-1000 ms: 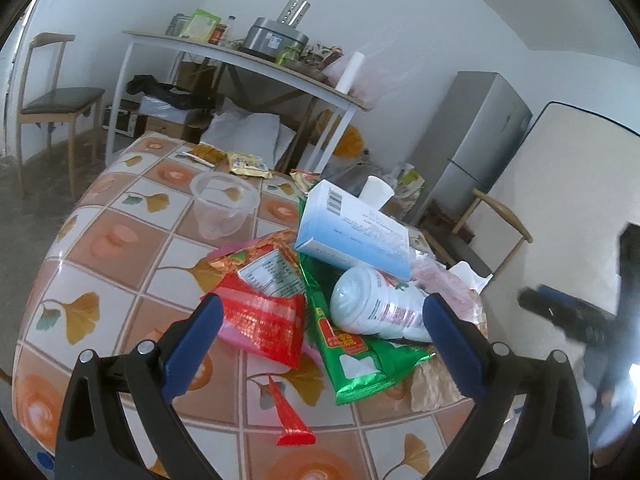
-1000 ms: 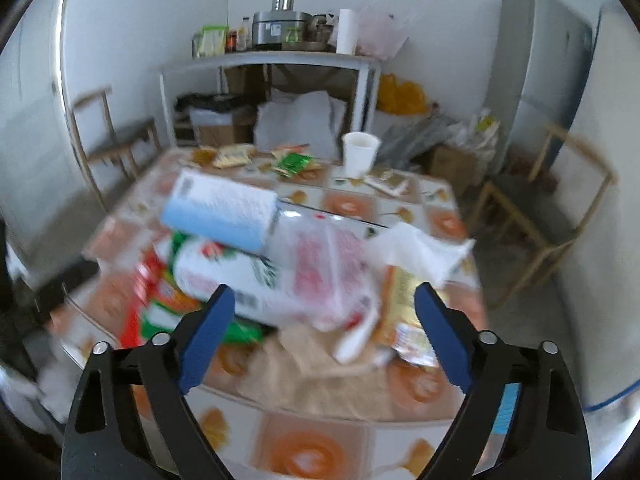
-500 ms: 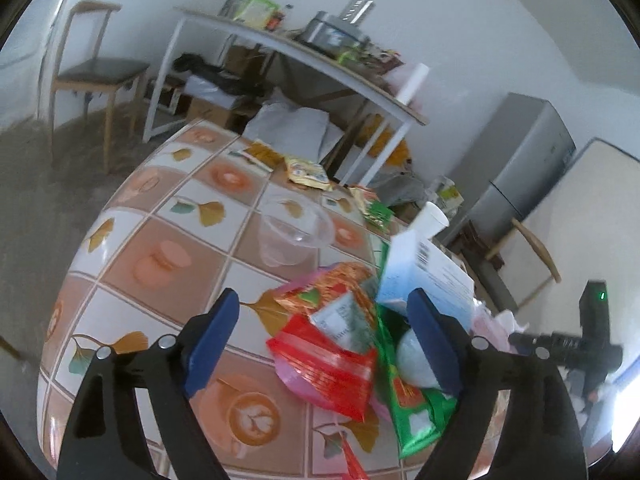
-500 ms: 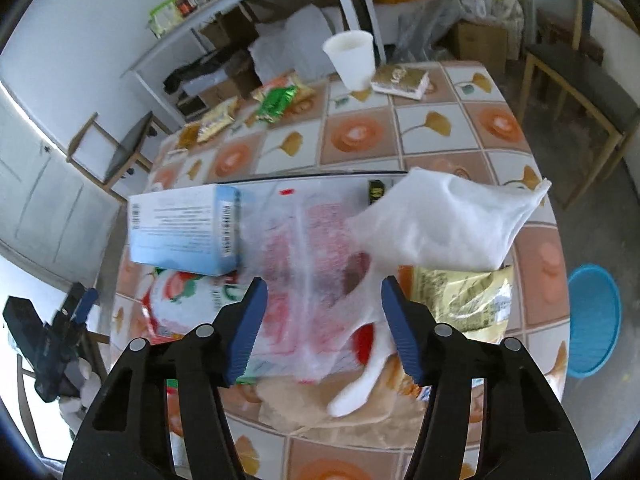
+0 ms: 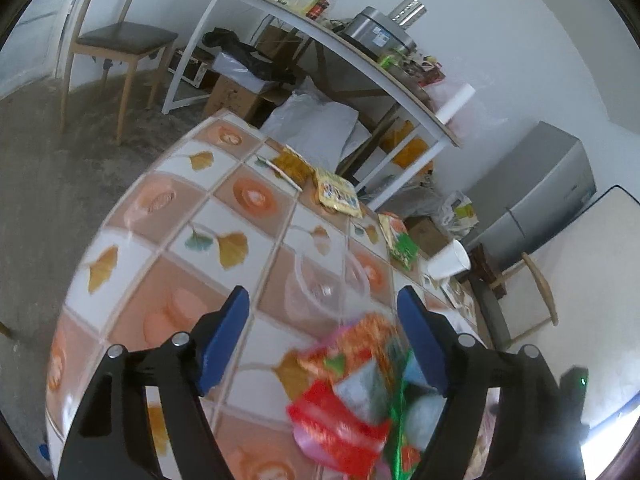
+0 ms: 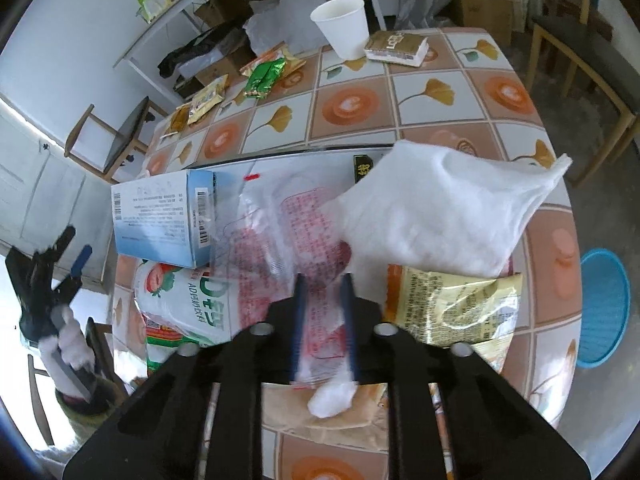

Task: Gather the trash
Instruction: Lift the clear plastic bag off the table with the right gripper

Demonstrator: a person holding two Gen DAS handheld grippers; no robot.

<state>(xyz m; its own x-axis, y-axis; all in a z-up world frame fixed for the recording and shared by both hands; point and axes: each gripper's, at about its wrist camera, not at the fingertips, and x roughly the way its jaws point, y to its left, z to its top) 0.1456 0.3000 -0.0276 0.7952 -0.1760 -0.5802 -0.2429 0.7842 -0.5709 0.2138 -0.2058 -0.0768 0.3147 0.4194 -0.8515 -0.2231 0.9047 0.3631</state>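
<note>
Tiled bench with ginkgo-leaf pattern; chair, shelf table, fridge behind. Blue basket on floor right of bench. Empty paper cup upright at far edge; clear plastic cup mid-bench. Right gripper jaws nearly closed, pinching clear plastic bag atop trash pile, white tissue touching. Left gripper jaws wide apart, empty, above red wrapper.
</note>
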